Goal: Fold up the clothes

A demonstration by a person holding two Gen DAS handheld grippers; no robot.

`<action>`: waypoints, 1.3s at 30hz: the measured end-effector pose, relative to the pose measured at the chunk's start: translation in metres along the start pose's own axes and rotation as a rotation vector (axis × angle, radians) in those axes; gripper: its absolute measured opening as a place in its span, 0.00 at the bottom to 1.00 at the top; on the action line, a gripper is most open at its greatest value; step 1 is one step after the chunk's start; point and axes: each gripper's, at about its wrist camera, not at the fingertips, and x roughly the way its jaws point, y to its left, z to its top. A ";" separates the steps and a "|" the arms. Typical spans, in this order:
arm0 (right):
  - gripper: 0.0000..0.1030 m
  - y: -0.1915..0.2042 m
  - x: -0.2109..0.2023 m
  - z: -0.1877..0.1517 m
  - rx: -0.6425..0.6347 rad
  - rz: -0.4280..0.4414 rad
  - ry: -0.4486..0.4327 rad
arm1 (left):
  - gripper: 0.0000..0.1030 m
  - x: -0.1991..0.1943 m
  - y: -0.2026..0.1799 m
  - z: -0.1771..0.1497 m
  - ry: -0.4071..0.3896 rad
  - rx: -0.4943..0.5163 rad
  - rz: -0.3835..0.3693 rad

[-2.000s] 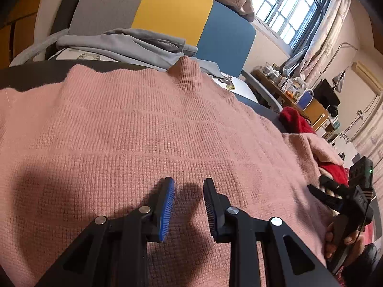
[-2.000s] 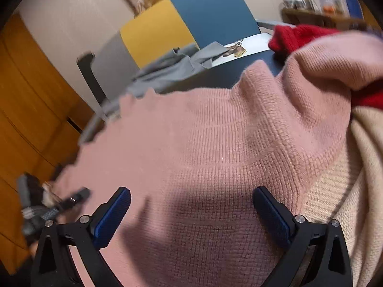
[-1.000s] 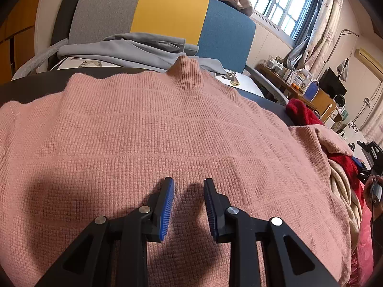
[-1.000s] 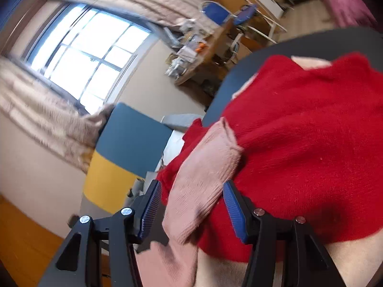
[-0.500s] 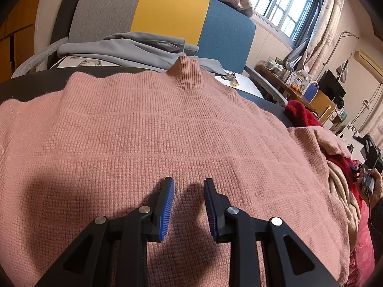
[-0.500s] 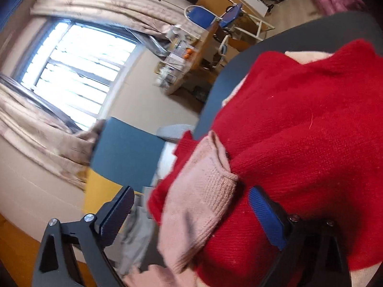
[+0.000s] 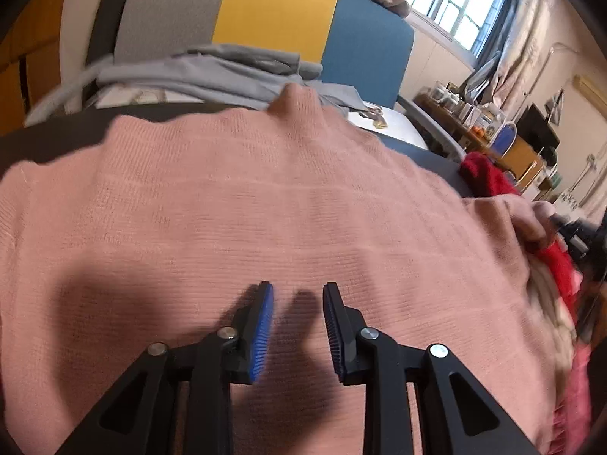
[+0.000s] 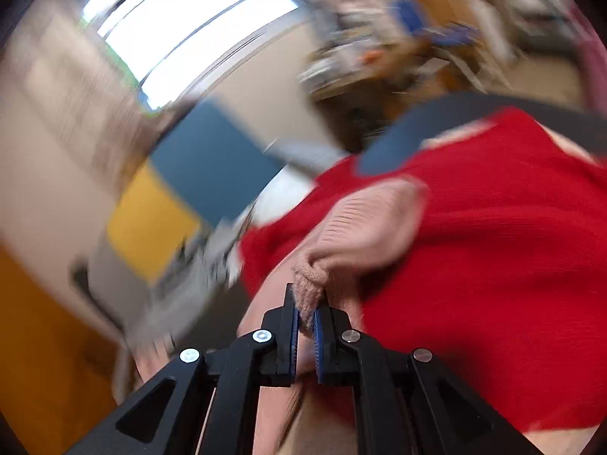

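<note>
A pink knit sweater (image 7: 235, 208) lies spread flat, filling the left wrist view. My left gripper (image 7: 297, 295) rests just above its middle, jaws a little apart and empty. The sweater's sleeve (image 8: 364, 223) lies over a red sweater (image 8: 493, 265) at the right. My right gripper (image 8: 307, 307) is shut on the sleeve's cuff; it also shows at the right edge of the left wrist view (image 7: 557, 223). The right wrist view is motion-blurred.
A grey garment (image 7: 212, 72) is draped behind the pink sweater, in front of a grey, yellow and blue chair back (image 7: 273, 11). A beige garment (image 7: 546, 303) lies under the red one. A cluttered desk (image 7: 493, 132) stands at the far right.
My right gripper has closed from wide open onto the pink sleeve cuff and is moving fast. My left gripper stays in place, still slightly open above the sweater.
</note>
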 end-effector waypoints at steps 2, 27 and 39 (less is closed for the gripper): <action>0.07 0.020 0.004 -0.008 -0.105 0.004 0.025 | 0.26 0.000 -0.025 0.011 0.011 0.000 -0.115; 0.75 0.021 0.008 -0.080 -0.210 0.344 0.158 | 0.48 0.155 -0.269 0.059 0.356 0.227 -0.412; 1.00 0.034 0.010 -0.087 -0.239 0.419 0.176 | 0.47 0.189 -0.301 0.065 0.382 0.388 -0.423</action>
